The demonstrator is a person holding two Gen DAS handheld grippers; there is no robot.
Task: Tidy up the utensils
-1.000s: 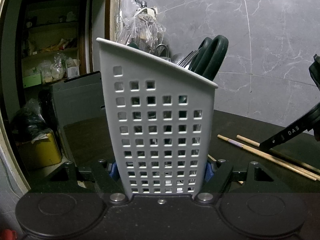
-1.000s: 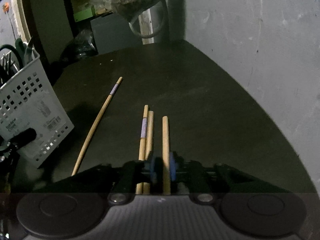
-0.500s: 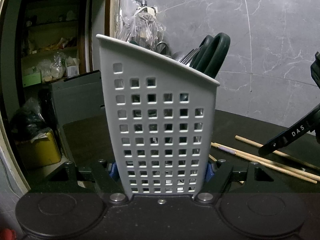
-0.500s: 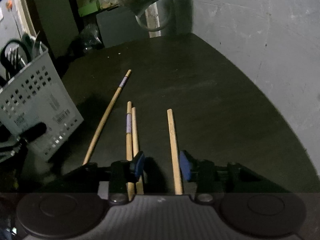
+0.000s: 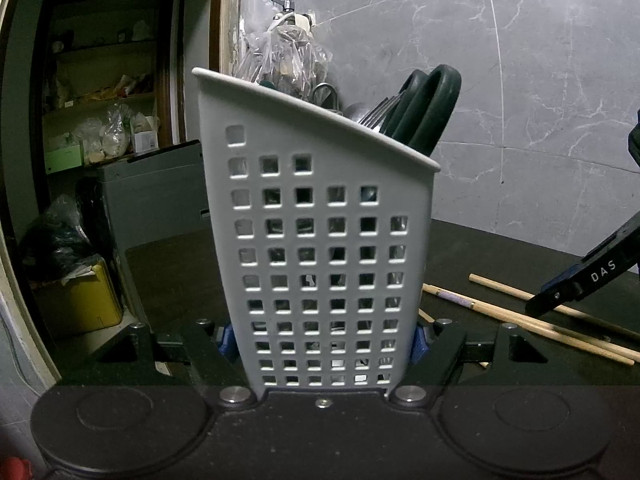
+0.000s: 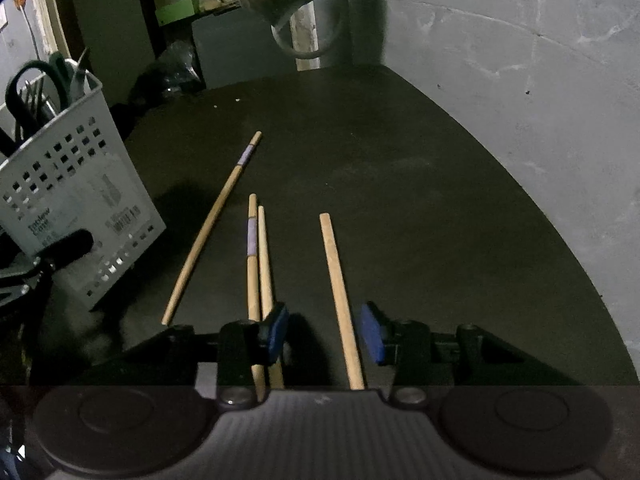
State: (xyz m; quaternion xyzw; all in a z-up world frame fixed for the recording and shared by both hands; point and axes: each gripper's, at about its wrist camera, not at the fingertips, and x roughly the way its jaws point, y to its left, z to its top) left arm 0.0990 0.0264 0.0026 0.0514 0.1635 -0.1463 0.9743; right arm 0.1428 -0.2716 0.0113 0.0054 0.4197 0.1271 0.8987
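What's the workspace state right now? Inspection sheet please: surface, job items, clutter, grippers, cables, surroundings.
Surface: dark table, bare apart from the chopsticks and caddy.
Job's things: white perforated caddy holds dark green scissors and a fork; four wooden chopsticks lie loose, a lone plain one, a touching pair, a banded one angled toward the caddy.
Clutter: nothing seen on the table.
Grippers: left gripper clamps the caddy's base; right gripper open, the lone chopstick between its jaws, untouched.
Cables: nothing seen.
Surroundings: grey marble wall, hanging plastic bag, shelves behind.
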